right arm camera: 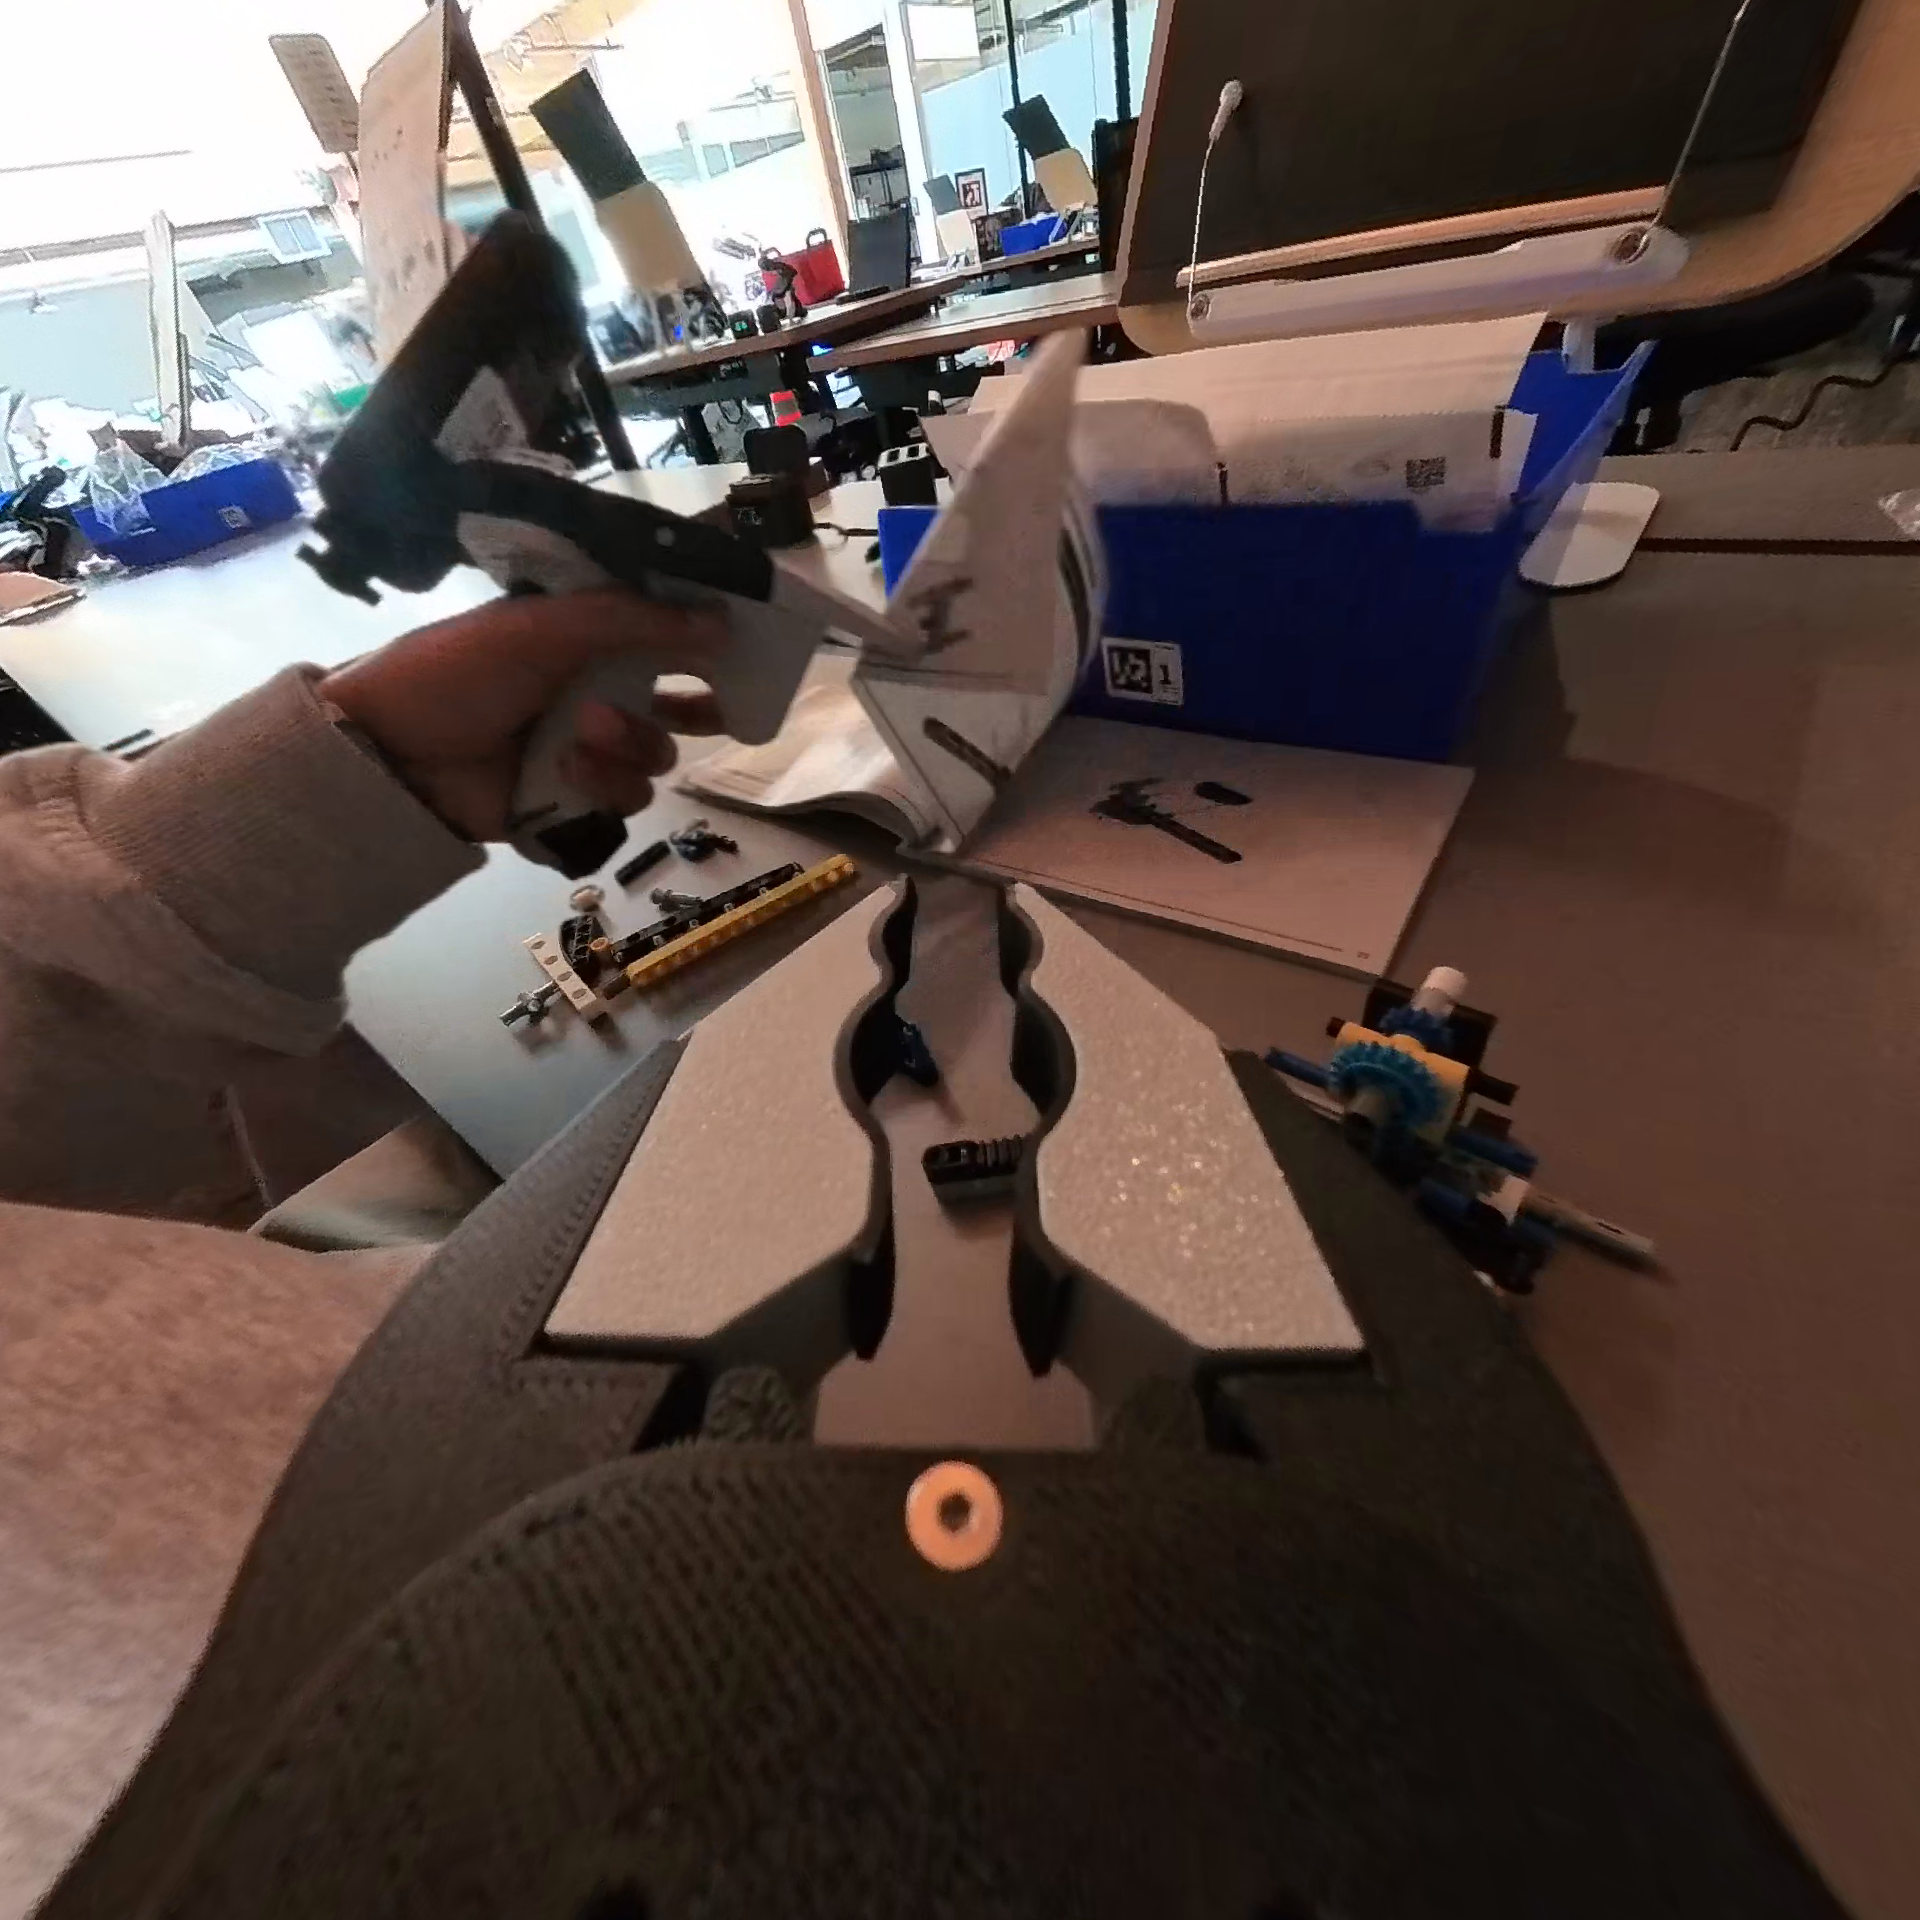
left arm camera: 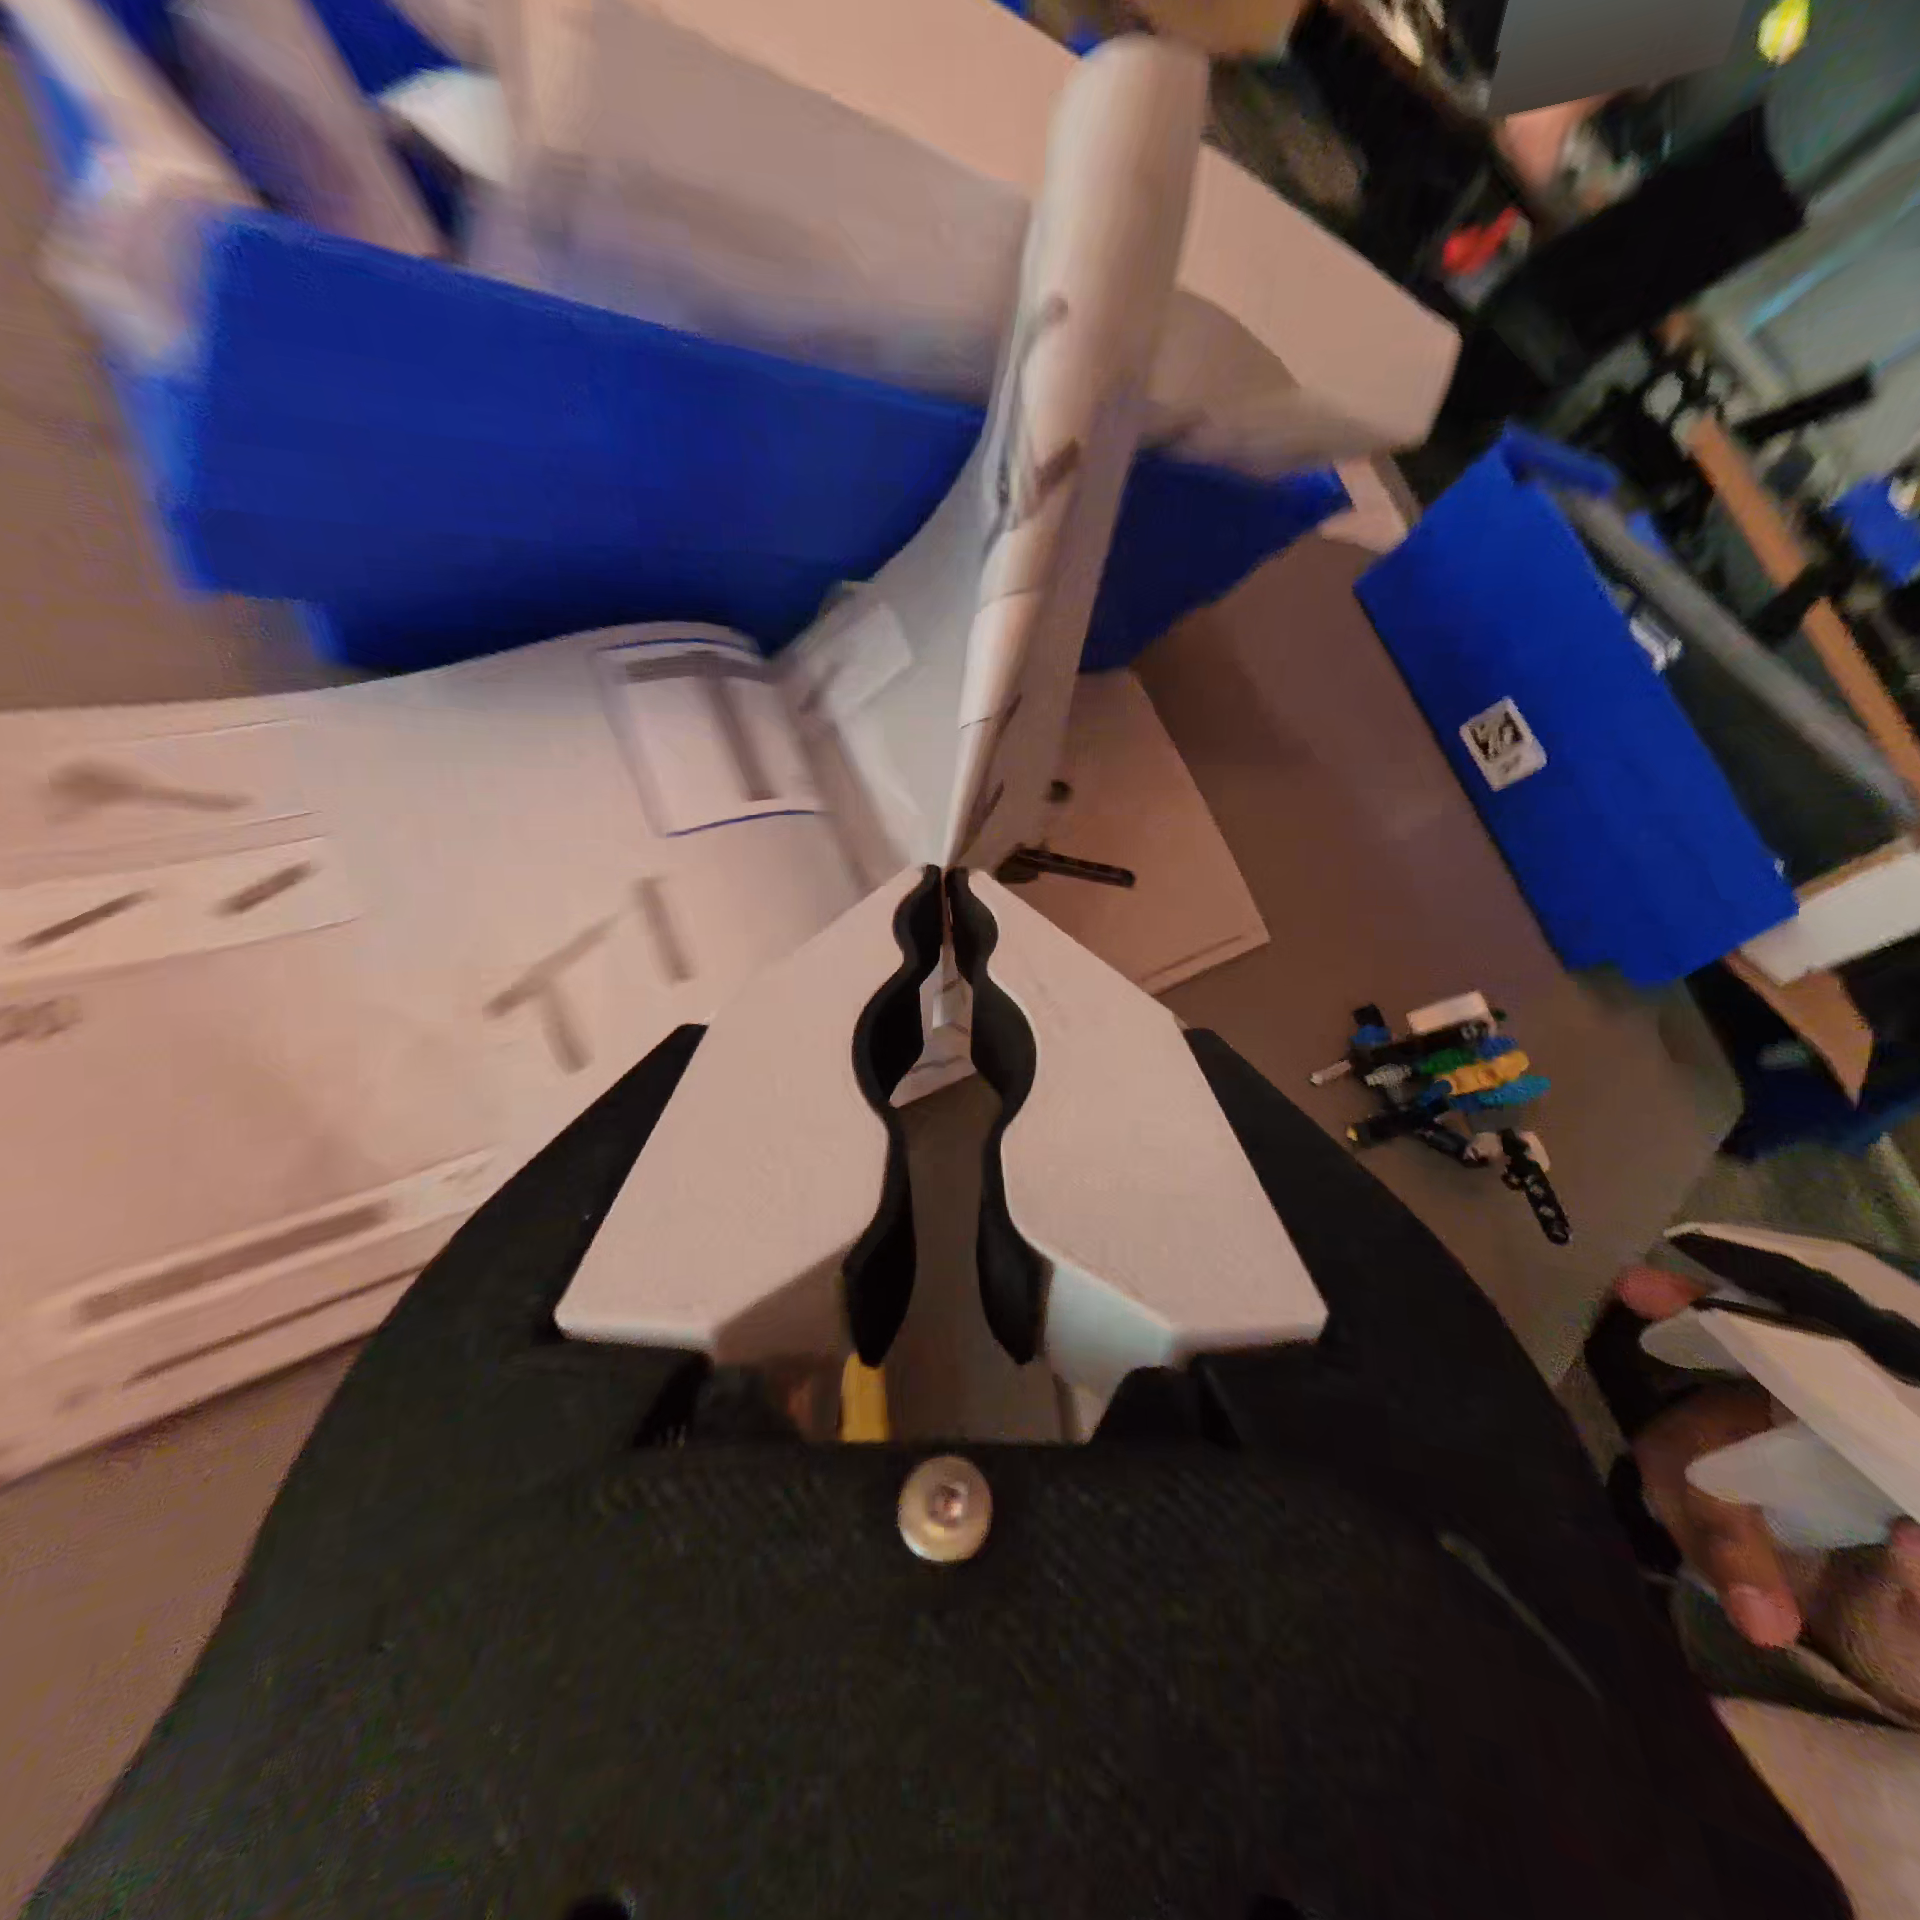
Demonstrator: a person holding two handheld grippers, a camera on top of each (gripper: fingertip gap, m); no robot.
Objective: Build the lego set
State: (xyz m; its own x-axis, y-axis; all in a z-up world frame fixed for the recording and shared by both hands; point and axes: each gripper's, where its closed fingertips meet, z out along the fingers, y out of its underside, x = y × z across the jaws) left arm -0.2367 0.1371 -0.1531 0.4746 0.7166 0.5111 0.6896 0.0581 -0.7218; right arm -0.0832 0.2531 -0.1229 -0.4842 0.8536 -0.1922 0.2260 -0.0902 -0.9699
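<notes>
My left gripper (left arm camera: 943, 878) is shut on a page (left arm camera: 1049, 540) of the white instruction booklet (left arm camera: 312, 935) and holds it lifted upright. The right wrist view shows the same: left gripper (right arm camera: 852, 634), raised page (right arm camera: 997, 540), open booklet (right arm camera: 1195, 831). My right gripper (right arm camera: 956, 894) is open and empty above the table. A small black piece (right arm camera: 971, 1158) and a blue piece (right arm camera: 914, 1044) lie on the table below its fingers. The partly built blue, yellow and black lego assembly (right arm camera: 1423, 1101) sits to its right, and also shows in the left wrist view (left arm camera: 1444, 1081).
Loose pieces, among them a yellow beam (right arm camera: 748, 920) and black beams, lie left of the right gripper. A blue bin (right arm camera: 1299, 613) with white boxes stands behind the booklet. A second blue bin (left arm camera: 1558, 717) stands at the table's right. A sleeve (right arm camera: 156, 883) is at left.
</notes>
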